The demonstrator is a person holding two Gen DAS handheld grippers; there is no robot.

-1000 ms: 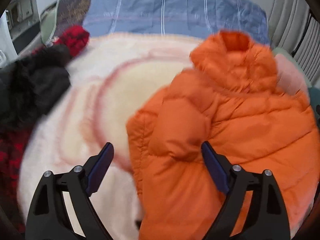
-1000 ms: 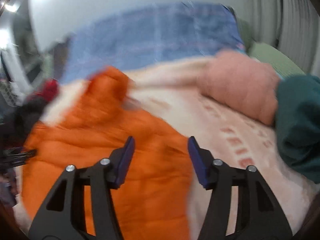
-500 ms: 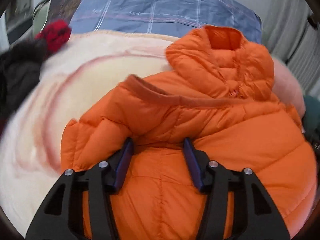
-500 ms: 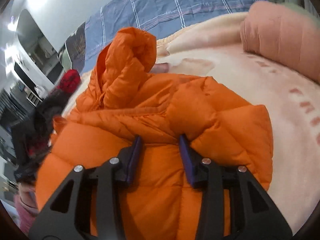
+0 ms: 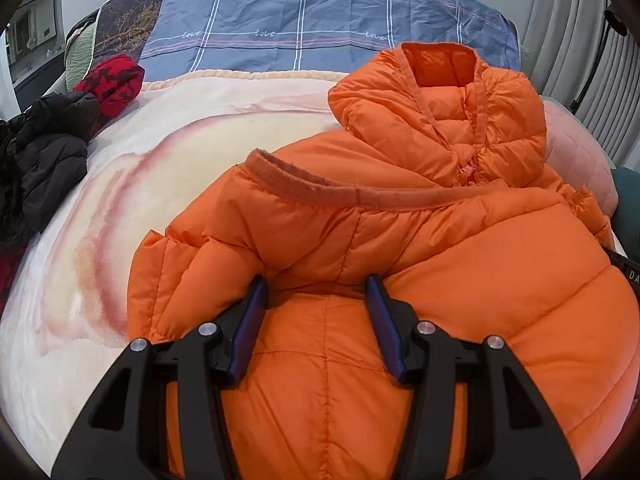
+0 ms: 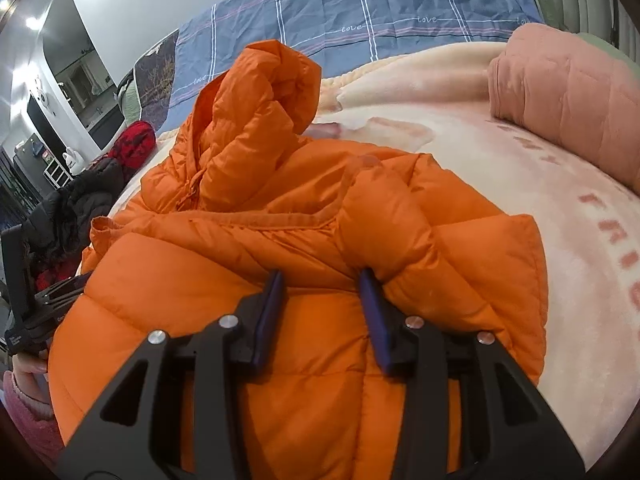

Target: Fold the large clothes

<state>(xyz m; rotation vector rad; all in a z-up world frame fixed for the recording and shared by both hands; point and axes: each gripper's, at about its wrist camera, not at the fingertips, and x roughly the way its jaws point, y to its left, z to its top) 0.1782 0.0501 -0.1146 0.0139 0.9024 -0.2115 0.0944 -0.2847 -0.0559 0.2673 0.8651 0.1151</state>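
An orange hooded puffer jacket [image 5: 460,248] lies on the cream blanket [image 5: 160,168] of a bed, its lower part doubled up over the body, hem band across the middle and hood at the far end. My left gripper [image 5: 318,292] is shut on a thick bunch of the jacket's folded padding at its left side. My right gripper [image 6: 322,284] is shut on the jacket [image 6: 248,248] the same way at its right side. The fingertips of both are buried in the fabric. The left gripper also shows at the left edge of the right wrist view [image 6: 36,304].
A dark jacket [image 5: 44,156] and a red garment [image 5: 112,80] lie at the bed's left edge. A blue plaid pillow [image 5: 320,20] spans the head. A pink folded quilt [image 6: 572,96] lies at the right on the blanket [image 6: 520,184], a teal item [image 5: 628,200] beside it.
Both grippers went from open above the jacket to shut on its padding. The jacket's lower part has been brought up over its body, and both grippers have settled.
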